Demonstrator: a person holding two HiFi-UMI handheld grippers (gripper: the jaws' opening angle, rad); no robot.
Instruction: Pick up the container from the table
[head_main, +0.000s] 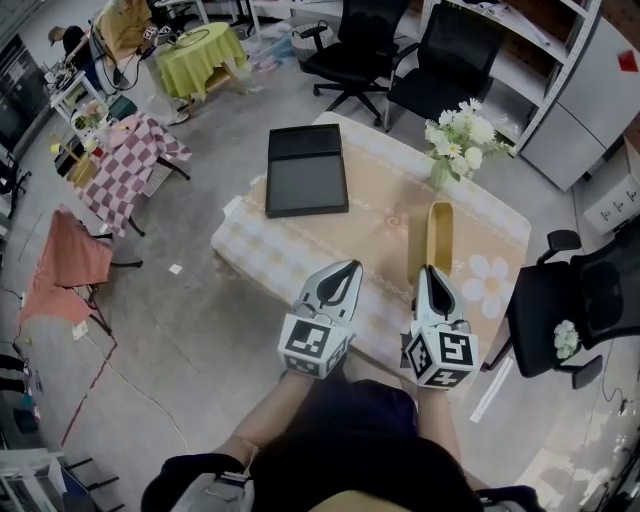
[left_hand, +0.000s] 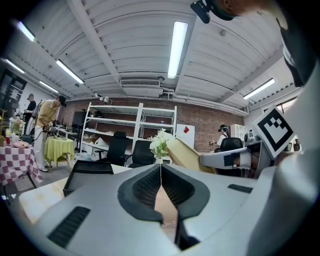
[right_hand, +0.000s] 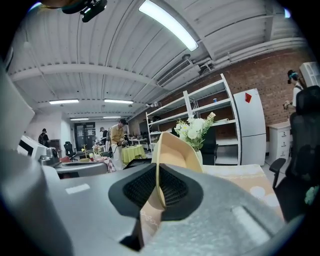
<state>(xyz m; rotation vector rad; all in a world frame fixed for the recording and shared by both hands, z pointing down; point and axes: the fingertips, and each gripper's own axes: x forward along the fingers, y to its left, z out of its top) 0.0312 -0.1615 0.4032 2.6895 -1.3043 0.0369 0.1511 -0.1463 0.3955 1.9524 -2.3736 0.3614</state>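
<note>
Above 1 table (head_main: 370, 210), right gripper (head_main: 432, 272) jaws pinch 1 container (head_main: 439, 232); left gripper (head_main: 345, 268) jaws pressed together.

No words or numbers were legible, square coded markers on the left gripper (head_main: 348, 268) and right gripper (head_main: 431, 271) carried no letters, red sticker (right_hand: 248, 97) on the white cabinet (right_hand: 250, 135) showed no writing.

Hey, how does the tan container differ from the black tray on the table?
The tan container is long and narrow; the black tray is wide and rectangular. The container is clamped by its rim in the right gripper; the tray lies flat on the table, untouched. Both look empty.
</note>
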